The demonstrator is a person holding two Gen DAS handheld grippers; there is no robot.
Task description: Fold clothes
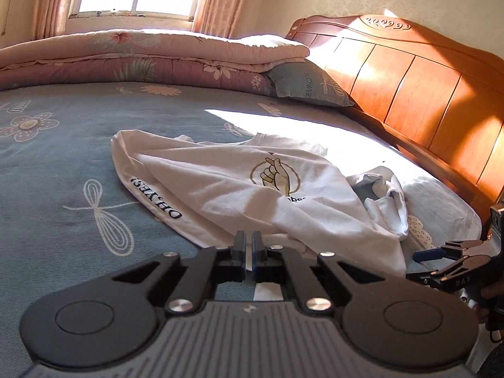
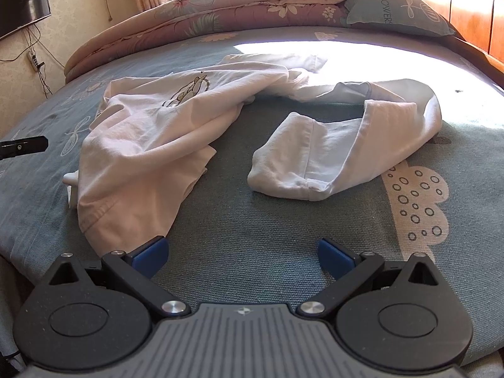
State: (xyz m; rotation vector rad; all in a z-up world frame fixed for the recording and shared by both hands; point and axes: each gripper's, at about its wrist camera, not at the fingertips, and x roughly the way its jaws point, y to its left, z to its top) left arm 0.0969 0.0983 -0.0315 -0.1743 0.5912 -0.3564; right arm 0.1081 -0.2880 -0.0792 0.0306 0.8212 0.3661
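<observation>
A white T-shirt (image 1: 220, 186) with a hand graphic and "OH YES!" lettering lies crumpled on the blue patterned bedsheet (image 1: 56, 189). My left gripper (image 1: 250, 241) is shut on the shirt's near edge, and white cloth shows between its fingers. In the right wrist view the shirt (image 2: 141, 132) spreads left, with a loose sleeve (image 2: 330, 151) curled to the right. My right gripper (image 2: 242, 252) stands open just above the sheet; its left pad (image 2: 151, 253) touches the shirt's hem and nothing is between the fingers. The right gripper (image 1: 441, 253) also shows at the right edge of the left wrist view.
A folded pink floral quilt (image 1: 141, 56) and a blue pillow (image 1: 308, 85) lie at the far side of the bed. A wooden headboard (image 1: 409, 78) runs along the right. A dark screen (image 2: 22, 6) hangs on the left wall. The bed's near edge (image 2: 12, 271) drops off at lower left.
</observation>
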